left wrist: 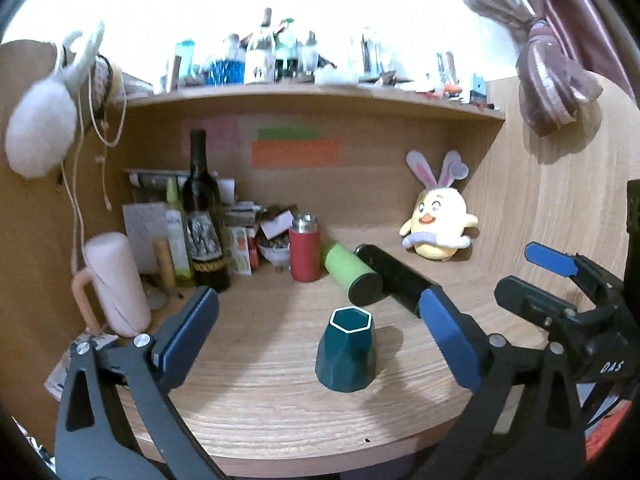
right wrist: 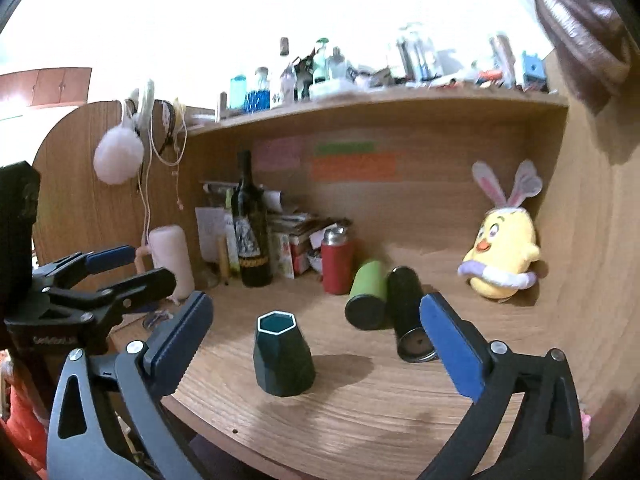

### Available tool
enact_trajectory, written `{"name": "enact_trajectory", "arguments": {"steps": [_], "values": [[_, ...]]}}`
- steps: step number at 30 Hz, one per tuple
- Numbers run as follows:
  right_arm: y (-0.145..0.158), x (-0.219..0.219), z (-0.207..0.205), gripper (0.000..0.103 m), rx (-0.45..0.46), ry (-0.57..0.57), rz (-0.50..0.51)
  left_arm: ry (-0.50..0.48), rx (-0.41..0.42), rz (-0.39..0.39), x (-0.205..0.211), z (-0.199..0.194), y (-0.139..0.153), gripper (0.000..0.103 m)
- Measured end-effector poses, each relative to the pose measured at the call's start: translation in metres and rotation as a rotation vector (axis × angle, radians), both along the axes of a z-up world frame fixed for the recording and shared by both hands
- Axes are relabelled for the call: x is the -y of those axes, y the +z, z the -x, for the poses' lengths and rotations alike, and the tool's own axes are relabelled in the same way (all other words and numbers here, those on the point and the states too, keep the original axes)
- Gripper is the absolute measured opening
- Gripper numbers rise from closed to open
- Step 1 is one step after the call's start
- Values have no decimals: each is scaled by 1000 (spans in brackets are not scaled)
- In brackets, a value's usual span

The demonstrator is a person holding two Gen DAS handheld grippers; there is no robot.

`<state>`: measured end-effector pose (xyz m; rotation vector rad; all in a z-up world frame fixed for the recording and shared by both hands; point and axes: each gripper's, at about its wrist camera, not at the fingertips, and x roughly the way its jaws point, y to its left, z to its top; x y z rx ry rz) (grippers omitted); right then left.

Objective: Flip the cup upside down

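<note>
A dark green faceted cup is seen standing on the wooden counter, its hexagonal white-edged end turned upward and its wider end resting on the wood. Whether that upper end is an opening or a base cannot be told. The left hand-held gripper is held with its blue-padded jaws spread wide, nothing between them, the cup lying ahead and apart from both pads. The right hand-held gripper is likewise held wide open and empty, with the cup ahead of it, nearer its left finger. Behind the cup, a light green tumbler and a black tumbler are laid on their sides, touching. A red flask and a dark wine bottle are stood farther back, and a yellow plush chick is set near the right wall.
</note>
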<state>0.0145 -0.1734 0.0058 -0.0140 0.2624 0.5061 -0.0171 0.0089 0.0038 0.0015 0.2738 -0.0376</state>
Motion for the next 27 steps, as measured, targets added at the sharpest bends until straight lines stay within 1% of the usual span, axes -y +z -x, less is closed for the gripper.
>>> {"name": "enact_trajectory", "arguments": {"steps": [4, 10, 15, 27], "values": [[5, 7, 9, 103, 7, -15, -8, -8, 7, -9, 7, 11, 1, 103], [0, 10, 15, 103, -8, -35, -1, 15, 23, -36, 17, 24, -5, 103], [0, 11, 17, 103, -3, -40, 8, 17, 19, -24, 17, 29, -7, 103], [1, 10, 19, 103, 0, -33, 5, 7, -1, -4, 14, 26, -8, 103]]}}
